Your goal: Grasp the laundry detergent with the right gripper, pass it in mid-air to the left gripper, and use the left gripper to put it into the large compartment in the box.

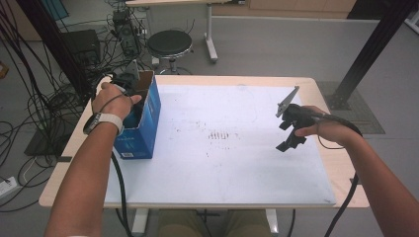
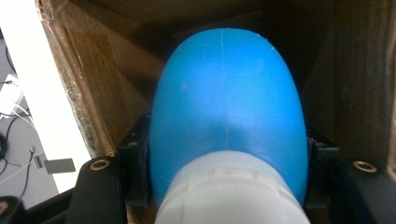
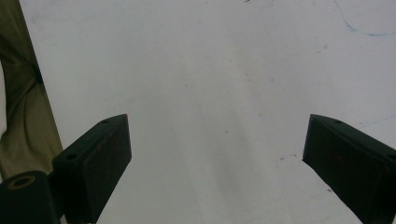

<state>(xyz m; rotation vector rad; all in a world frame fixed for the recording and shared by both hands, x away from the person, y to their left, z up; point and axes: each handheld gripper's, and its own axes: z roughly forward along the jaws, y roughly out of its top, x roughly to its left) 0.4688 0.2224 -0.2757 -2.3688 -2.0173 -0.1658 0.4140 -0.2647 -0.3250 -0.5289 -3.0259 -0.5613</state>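
Note:
A blue cardboard box (image 1: 148, 121) stands open at the table's left edge. My left gripper (image 2: 229, 173) reaches down into it from above, the hand (image 1: 111, 98) over the box's rim. Its jaws are shut on a smooth blue rounded object (image 2: 224, 102) with a white collar (image 2: 229, 191) at its near end. The box's brown inner walls (image 2: 93, 84) surround it. My right gripper (image 1: 285, 137) hovers over the right part of the white mat (image 1: 222, 148). In the right gripper view, this right gripper (image 3: 217, 158) stands open with nothing between its fingers.
The white mat covers most of the light wooden table (image 1: 341, 168). Behind the table stand a black stool (image 1: 169, 43) and another table's leg (image 1: 211, 34). Cables (image 1: 29, 98) hang and lie at the left. A black post (image 1: 375, 44) rises at the far right.

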